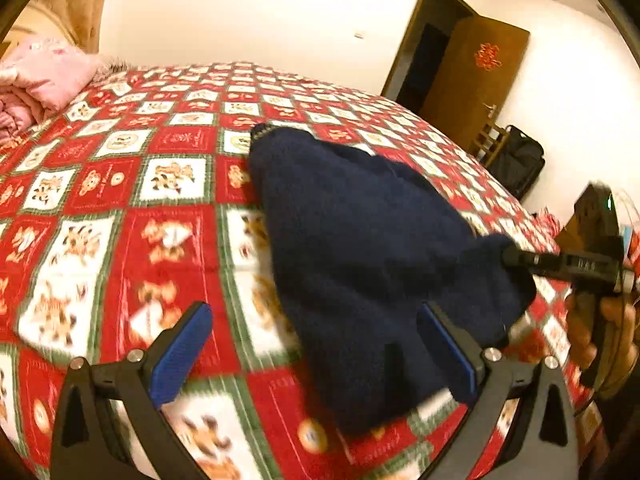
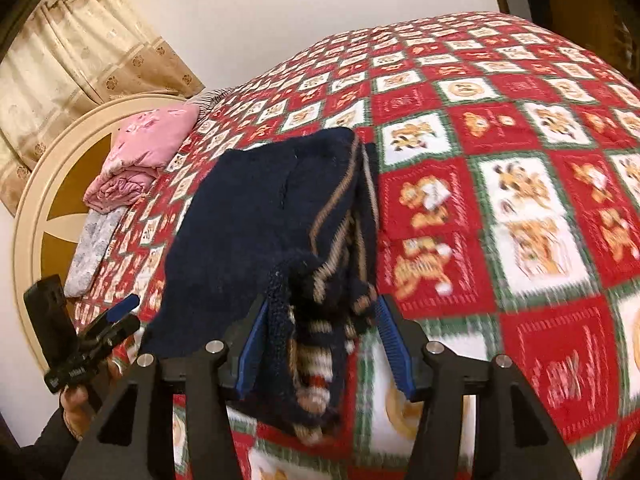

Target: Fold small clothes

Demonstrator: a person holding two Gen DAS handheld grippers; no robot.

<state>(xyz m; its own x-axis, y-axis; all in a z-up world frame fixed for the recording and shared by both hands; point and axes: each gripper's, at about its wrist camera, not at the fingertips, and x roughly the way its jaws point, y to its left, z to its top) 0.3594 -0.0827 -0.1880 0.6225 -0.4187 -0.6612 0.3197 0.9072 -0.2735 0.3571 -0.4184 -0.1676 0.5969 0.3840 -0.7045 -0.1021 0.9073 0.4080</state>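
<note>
The sweater (image 1: 360, 248) covers part of the bedspread (image 1: 120, 200) and is smeared with blur at 6 o'clock. The right gripper (image 1: 516, 258) tip is hidden in the wool (jaws can't be seen). The door (image 1: 476, 76) sign is too small to read.

navy sweater (image 2: 256, 216) fuzzy matt knit; bedspread (image 1: 120, 184) soft printed cloth; fingers (image 1: 182, 350) ribbed blue pads.

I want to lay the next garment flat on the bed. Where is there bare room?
Free: the checked bedspread on the sweater's striped-edge side, and the stretch between the navy sweater and the pink quilt. Crowded: by the headboard, where the quilt and a grey cloth lie.
</note>
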